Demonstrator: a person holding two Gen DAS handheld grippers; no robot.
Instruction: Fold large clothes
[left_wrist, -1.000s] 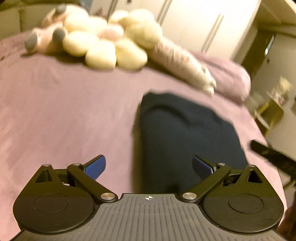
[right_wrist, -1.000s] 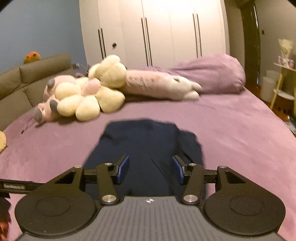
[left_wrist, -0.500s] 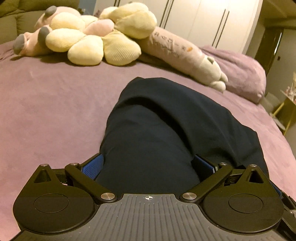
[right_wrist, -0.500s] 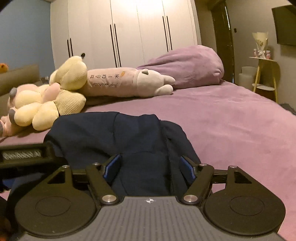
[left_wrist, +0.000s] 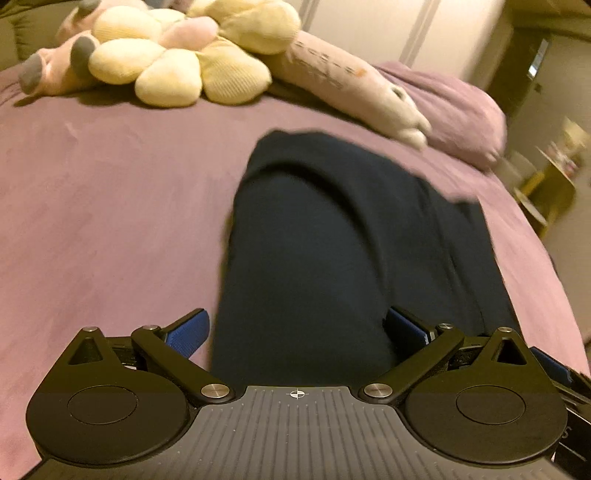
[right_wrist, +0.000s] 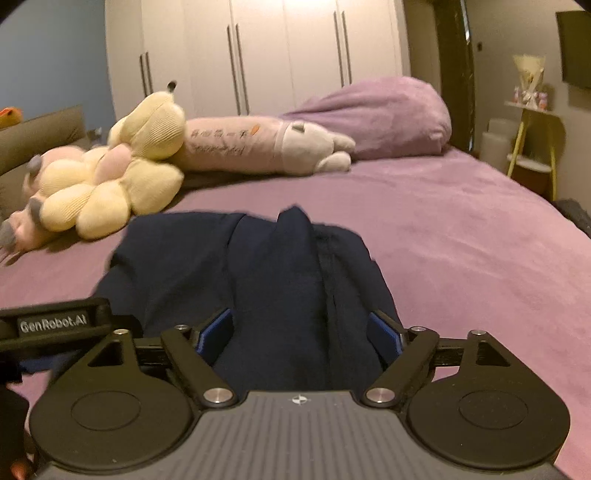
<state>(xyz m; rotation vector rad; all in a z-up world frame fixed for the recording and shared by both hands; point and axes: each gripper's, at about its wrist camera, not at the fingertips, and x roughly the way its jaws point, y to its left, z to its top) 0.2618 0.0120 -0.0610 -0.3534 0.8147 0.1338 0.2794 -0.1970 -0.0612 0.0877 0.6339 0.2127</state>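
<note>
Garment (left_wrist: 332, 251) = dark navy piece, already folded into a long narrow bundle, lying mid-bed w/ its near end at the bed's near edge and far end pointing toward the plush toys. Left gripper (left_wrist: 295, 328) hangs over the near end, jaws spread wide, blue pads either side of the cloth, nothing pinched. Right gripper (right_wrist: 301, 334) same story from the other side: jaws apart, straddling the near end, not clamped. Whether pads touch fabric: can't tell.

Step in hand, as I read it: take both near corners for the next fold toward the far end. To do it well: bring each gripper down so one pad slides under all layers, close only once the full stack is between pads, lift both together & level, lay over w/o dragging. The ridge (right_wrist: 295, 236) standing up along the far part needs flattening first or the fold will bulk.

Bed (right_wrist: 461, 229): purple fleece cover, soft, some give. Yellow flower plush (right_wrist: 110, 192) + long pink plush (right_wrist: 258, 147) at far-left corner, purple pillow (right_wrist: 388, 118) at far edge. White wardrobe (right_wrist: 258, 55) behind; small side table (right_wrist: 532, 140) past the right edge.
</note>
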